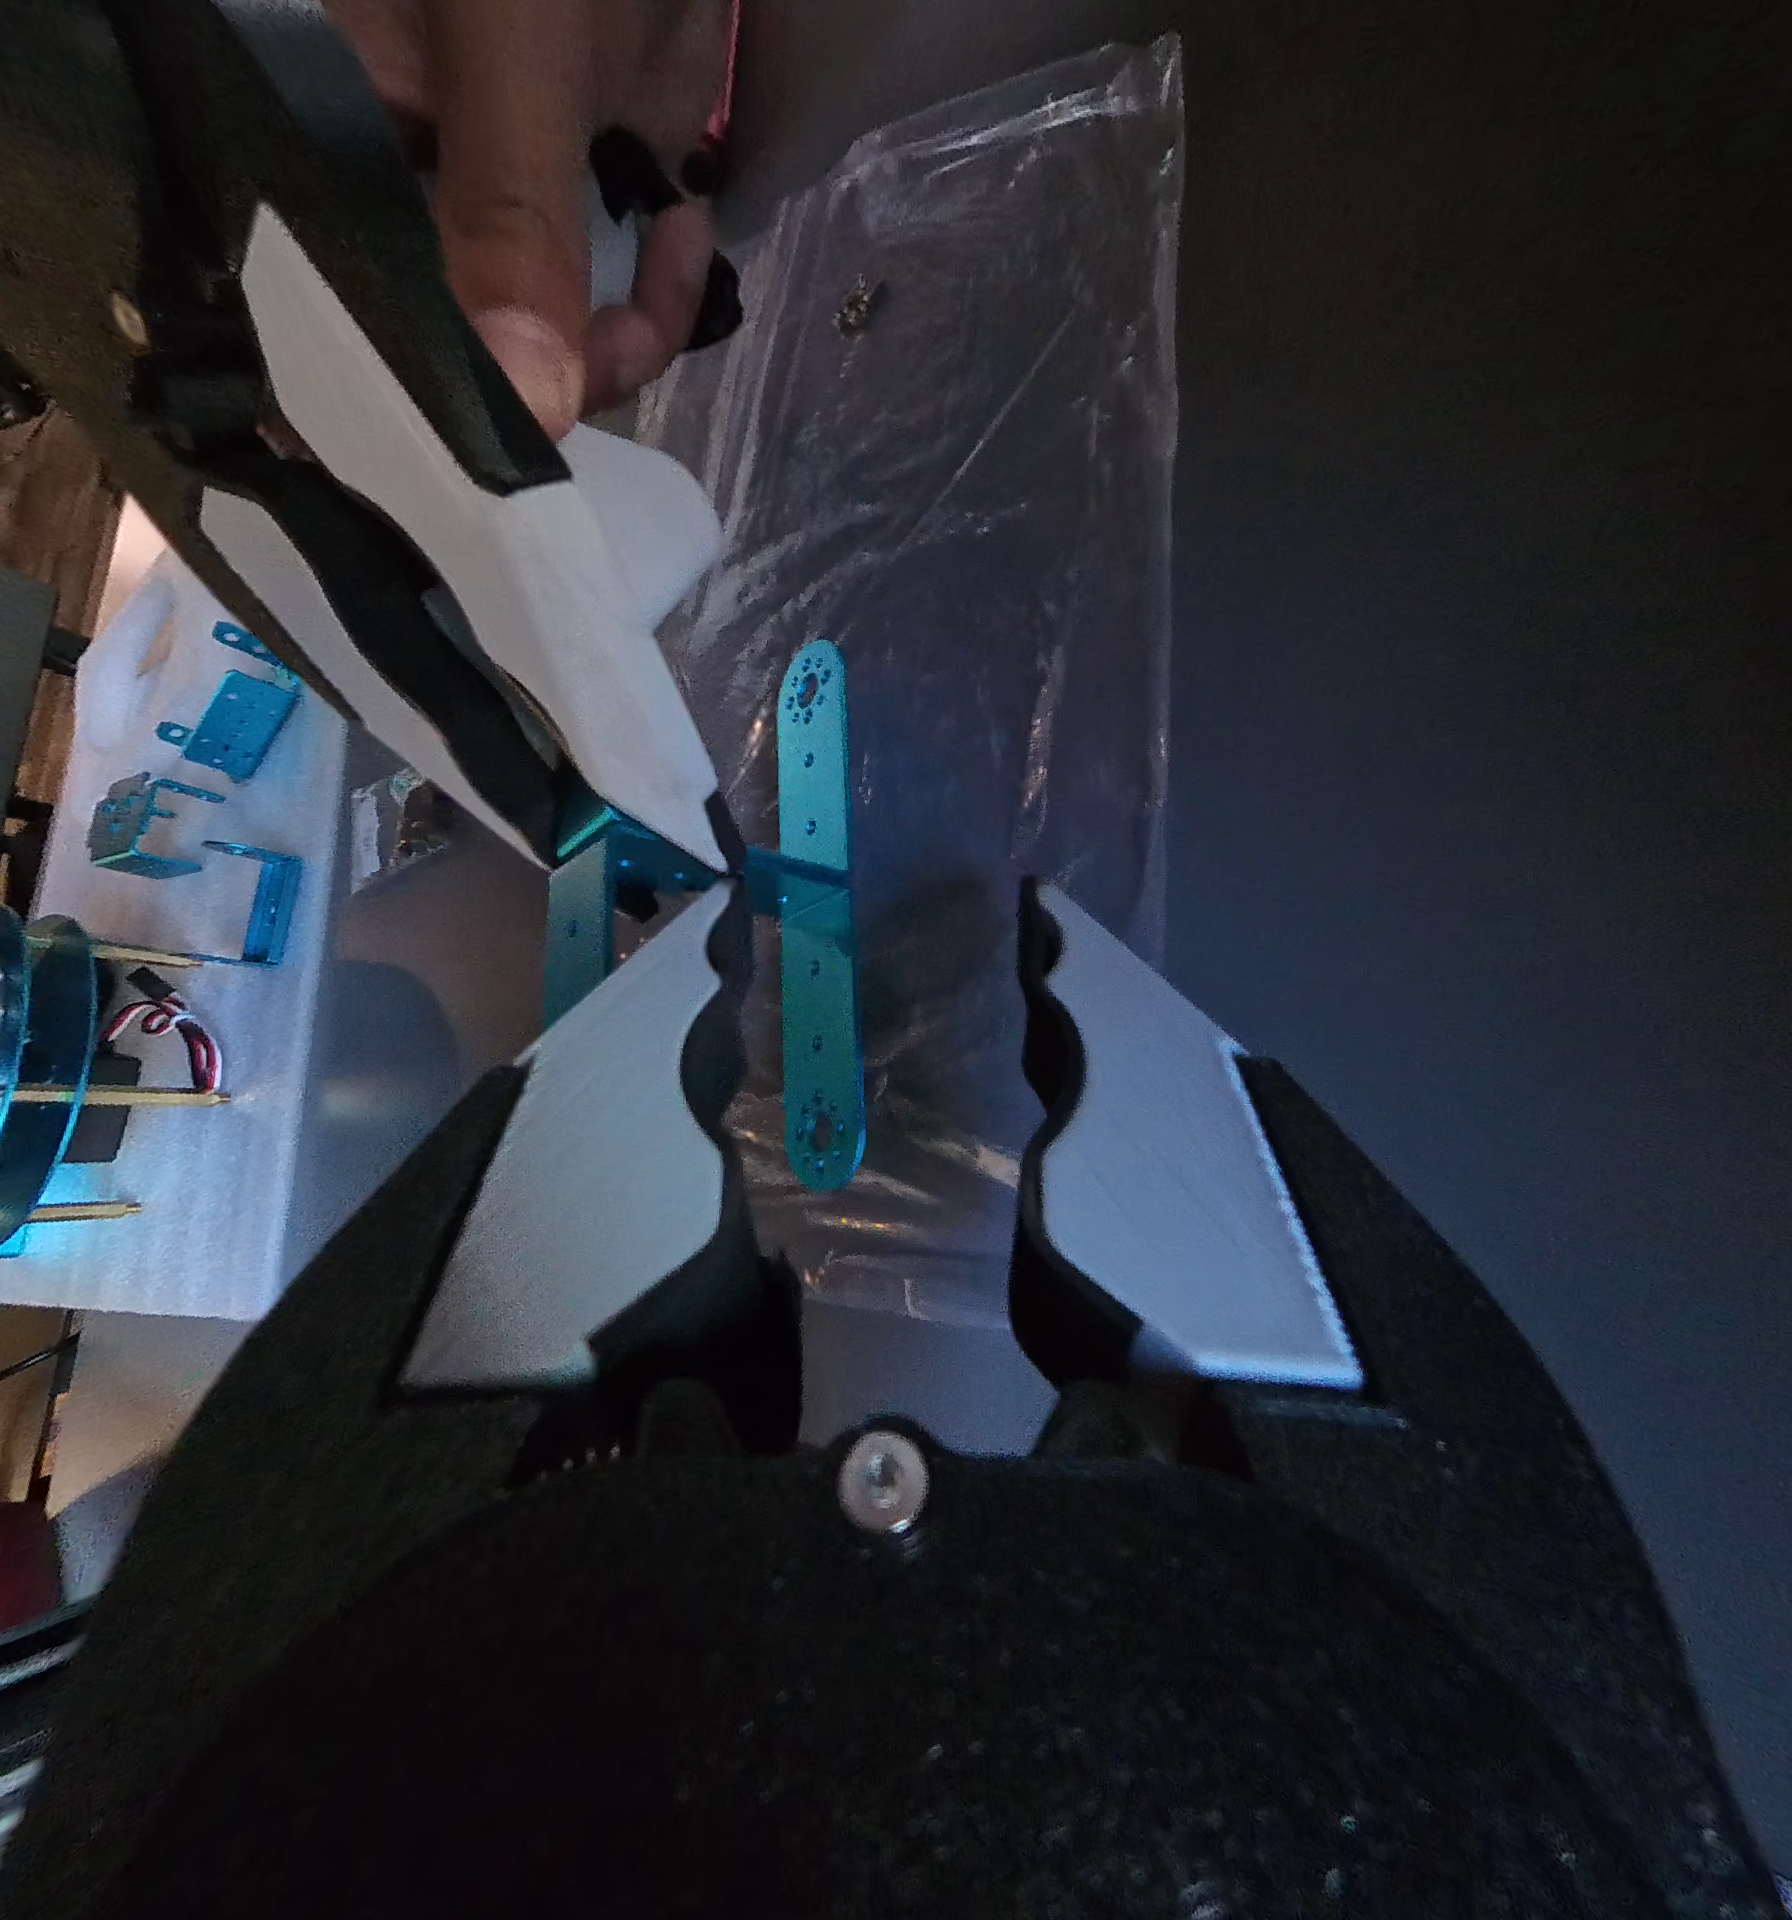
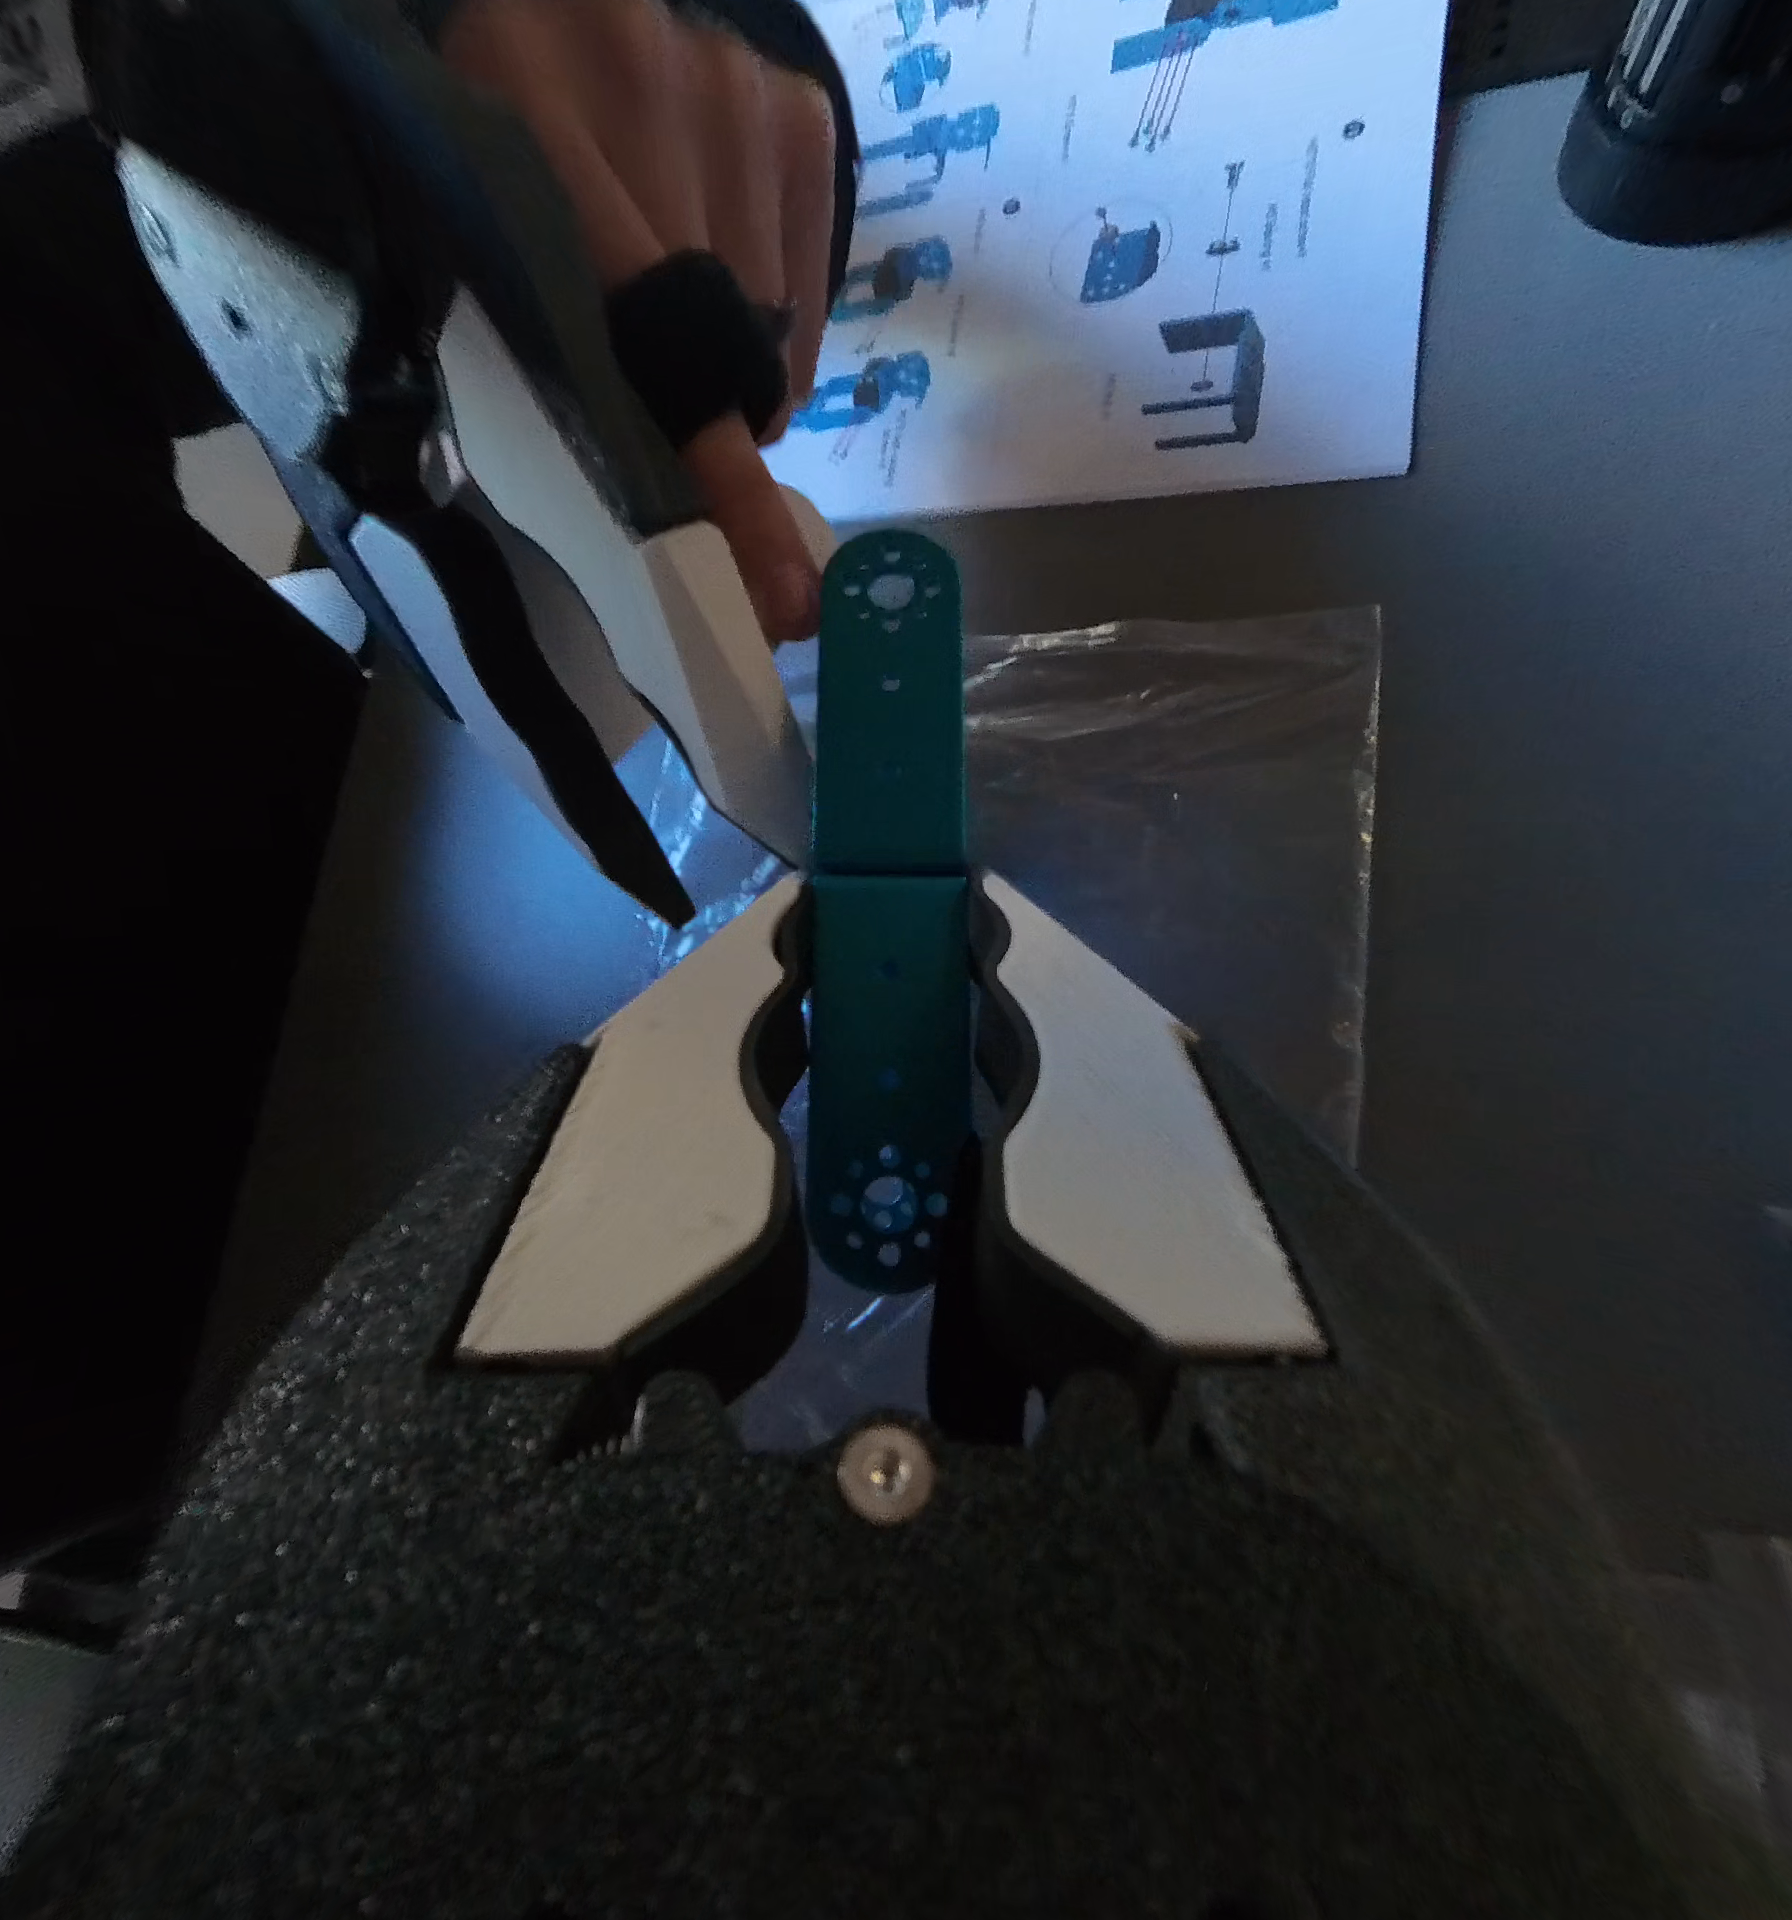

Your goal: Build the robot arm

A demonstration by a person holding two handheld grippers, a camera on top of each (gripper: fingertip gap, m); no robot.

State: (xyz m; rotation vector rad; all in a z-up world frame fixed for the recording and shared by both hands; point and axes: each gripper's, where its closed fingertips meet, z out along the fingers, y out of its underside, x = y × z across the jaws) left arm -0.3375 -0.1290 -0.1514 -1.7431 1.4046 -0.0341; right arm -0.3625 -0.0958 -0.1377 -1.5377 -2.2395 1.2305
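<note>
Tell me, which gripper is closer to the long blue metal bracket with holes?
Right. The right gripper clamps the long blue metal bracket; the left gripper is open just beside it.

Smooth teal anodised metal bracket (image 2: 887, 1039); crinkled glossy clear plastic bag (image 1: 975, 436); grainy matt black gripper body (image 2: 871, 1714); printed white paper sheet (image 2: 1235, 260) upper right

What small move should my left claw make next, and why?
Probably close the left claw gently on the bracket. Its jaws stand open with one bracket arm apparently between them, while the right claw is clamped on the bracket's bend, above the bag. Depth is hard to judge, so close slowly.
</note>
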